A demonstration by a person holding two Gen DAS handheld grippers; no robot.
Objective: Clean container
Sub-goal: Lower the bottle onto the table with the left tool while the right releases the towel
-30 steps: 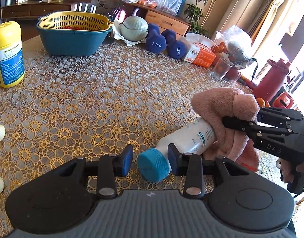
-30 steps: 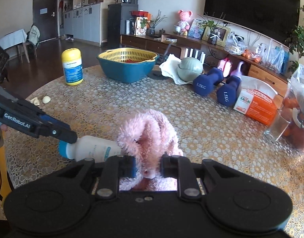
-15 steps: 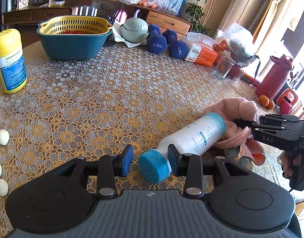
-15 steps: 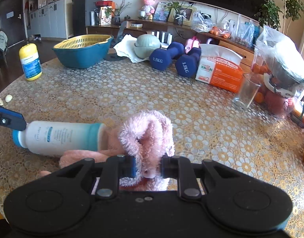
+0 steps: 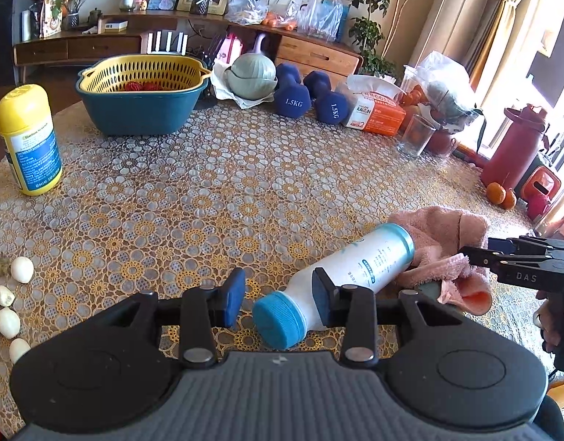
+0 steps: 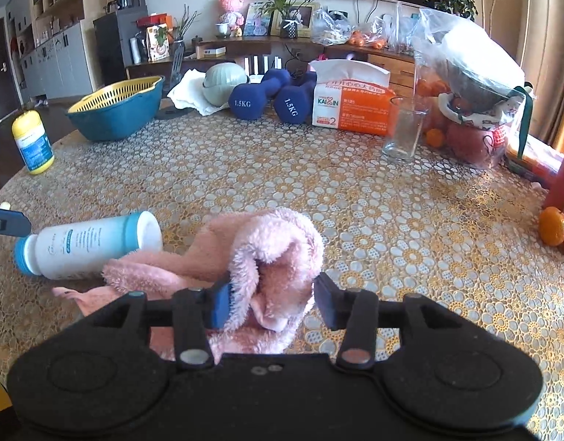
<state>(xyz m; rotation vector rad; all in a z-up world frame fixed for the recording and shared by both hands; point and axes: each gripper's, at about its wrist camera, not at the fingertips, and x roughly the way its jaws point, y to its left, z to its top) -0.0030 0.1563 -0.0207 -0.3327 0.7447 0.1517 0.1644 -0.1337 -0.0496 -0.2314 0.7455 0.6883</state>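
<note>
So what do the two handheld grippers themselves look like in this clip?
Both are matte black plastic with two round-lobed bodies, silver pivot rivets and blue pads on the fingers. The left gripper has a ribbed grey panel at its base. The right gripper shows small screw holes at its centre; seen from the left wrist view, its side reads "DAS".

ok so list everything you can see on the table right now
bottle: 1, white with blue cap, lying on its side, near edge
cloth: 1, pink, at bottle's base
jar: 1, yellow, left
basket: 1, yellow inside teal bowl, far left
dumbbells: 2, blue, far middle
tissue pack: 1, orange and white, beside dumbbells
glass: 1, clear, far right
garlic cloves: several, white, left edge
oranges: 2, right edge
left gripper: 1, black, open around bottle's cap
right gripper: 1, black, open around cloth
</note>
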